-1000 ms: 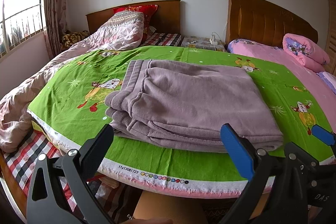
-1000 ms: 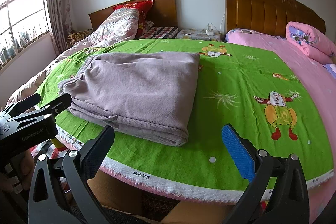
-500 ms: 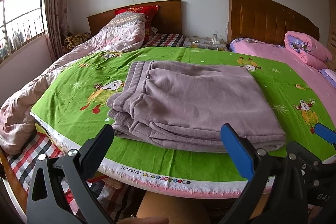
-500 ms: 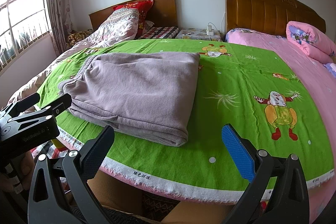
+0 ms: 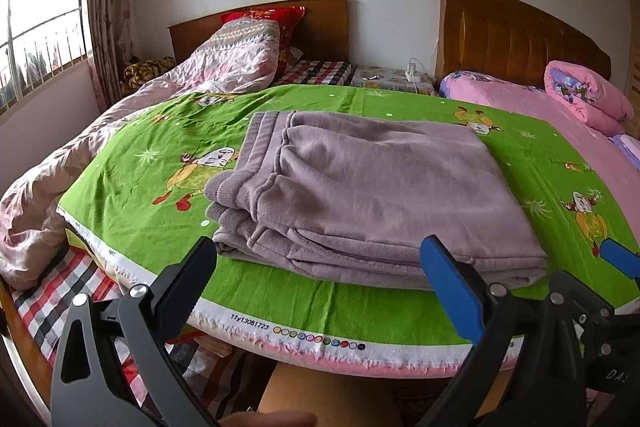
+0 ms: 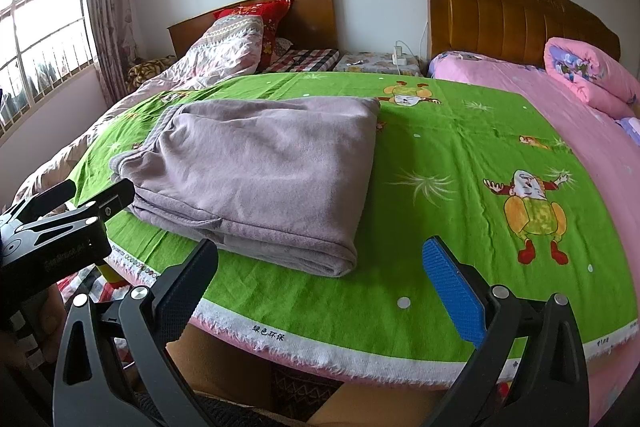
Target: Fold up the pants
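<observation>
- The pants [image 5: 372, 195], mauve and soft, lie as a compact layered rectangle on the green cartoon sheet [image 5: 132, 163], close to the sheet's near hem, with the ribbed waistband [image 5: 256, 147] on the side toward the window [image 5: 40, 23].
- Over the last second little has changed: the bundle has kept its shape and place on the green cartoon sheet, while the left wrist view has risen and drawn back slightly, so the bundle sits a touch lower in it.
- The left gripper [image 5: 316, 279] hangs off the sheet's near hem with its jaws spread wide and nothing between them.
- The right gripper [image 6: 320, 279] does likewise, wide and empty, just off the same hem and clear of the pants.
- Neither tool touches the cloth, and the stacked edges look even.
- Judging from that, the folding appears finished, or nearly so; both hands seem to be backing off rather than preparing another fold.
</observation>
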Demonstrator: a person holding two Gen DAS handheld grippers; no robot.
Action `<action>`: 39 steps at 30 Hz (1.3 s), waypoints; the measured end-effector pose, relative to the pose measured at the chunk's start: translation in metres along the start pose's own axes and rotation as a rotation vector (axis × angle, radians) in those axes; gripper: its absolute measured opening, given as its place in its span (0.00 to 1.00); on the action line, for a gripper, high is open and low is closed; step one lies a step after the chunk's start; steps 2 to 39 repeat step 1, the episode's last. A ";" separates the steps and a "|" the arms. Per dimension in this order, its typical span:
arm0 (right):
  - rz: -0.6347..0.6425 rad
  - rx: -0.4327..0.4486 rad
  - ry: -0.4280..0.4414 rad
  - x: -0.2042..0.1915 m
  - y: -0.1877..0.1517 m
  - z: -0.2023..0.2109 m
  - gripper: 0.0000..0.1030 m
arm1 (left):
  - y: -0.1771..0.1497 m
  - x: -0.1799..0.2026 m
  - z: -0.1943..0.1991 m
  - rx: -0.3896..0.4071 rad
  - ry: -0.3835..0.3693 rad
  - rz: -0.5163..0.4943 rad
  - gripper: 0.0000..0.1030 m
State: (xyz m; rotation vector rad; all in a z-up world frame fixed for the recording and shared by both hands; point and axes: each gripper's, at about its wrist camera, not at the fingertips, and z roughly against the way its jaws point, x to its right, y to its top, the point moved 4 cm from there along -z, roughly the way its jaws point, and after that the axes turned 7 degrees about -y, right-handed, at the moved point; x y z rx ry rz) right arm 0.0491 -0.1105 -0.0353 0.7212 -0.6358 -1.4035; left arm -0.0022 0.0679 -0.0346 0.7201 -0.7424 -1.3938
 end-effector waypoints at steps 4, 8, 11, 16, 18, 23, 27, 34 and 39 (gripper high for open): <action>-0.004 0.004 -0.004 0.000 -0.001 0.001 0.96 | 0.001 -0.002 0.000 0.002 0.005 0.004 0.99; -0.004 0.004 -0.004 0.000 -0.001 0.001 0.96 | 0.001 -0.002 0.000 0.002 0.005 0.004 0.99; -0.004 0.004 -0.004 0.000 -0.001 0.001 0.96 | 0.001 -0.002 0.000 0.002 0.005 0.004 0.99; -0.004 0.004 -0.004 0.000 -0.001 0.001 0.96 | 0.001 -0.002 0.000 0.002 0.005 0.004 0.99; -0.004 0.004 -0.004 0.000 -0.001 0.001 0.96 | 0.001 -0.002 0.000 0.002 0.005 0.004 0.99; -0.004 0.004 -0.004 0.000 -0.001 0.001 0.96 | 0.001 -0.002 0.000 0.002 0.005 0.004 0.99; -0.004 0.004 -0.004 0.000 -0.001 0.001 0.96 | 0.001 -0.002 0.000 0.002 0.005 0.004 0.99; -0.004 0.004 -0.004 0.000 -0.001 0.001 0.96 | 0.001 -0.002 0.000 0.002 0.005 0.004 0.99; -0.004 0.004 -0.004 0.000 -0.001 0.001 0.96 | 0.001 -0.002 0.000 0.002 0.005 0.004 0.99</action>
